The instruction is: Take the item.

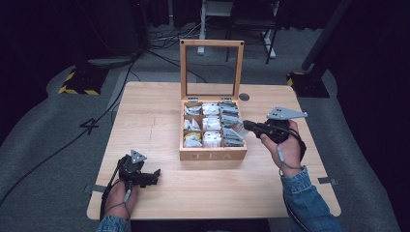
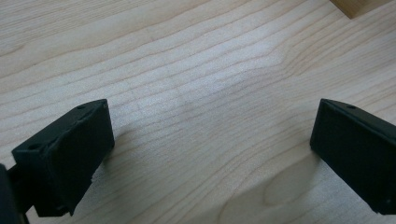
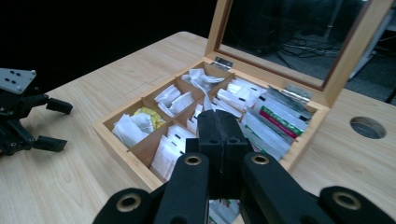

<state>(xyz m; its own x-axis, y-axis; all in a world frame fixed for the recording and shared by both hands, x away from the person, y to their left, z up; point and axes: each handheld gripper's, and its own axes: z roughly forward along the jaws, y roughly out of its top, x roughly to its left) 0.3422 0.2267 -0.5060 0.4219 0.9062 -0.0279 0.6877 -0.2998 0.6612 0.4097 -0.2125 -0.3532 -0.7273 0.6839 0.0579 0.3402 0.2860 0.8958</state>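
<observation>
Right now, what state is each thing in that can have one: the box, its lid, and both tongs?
Tea box: open, compartments filled with tea bags.
Glass lid: raised, standing upright on its hinges.
Left tongs: open, nothing between the jaws, low over the bare table.
Right tongs: shut at the box's right edge; in the right gripper view a packet shows under them, but a grip cannot be confirmed.

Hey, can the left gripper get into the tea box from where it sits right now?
Probably yes: the tea box has its lid up, the left gripper is open, and bare table lies between.
</observation>
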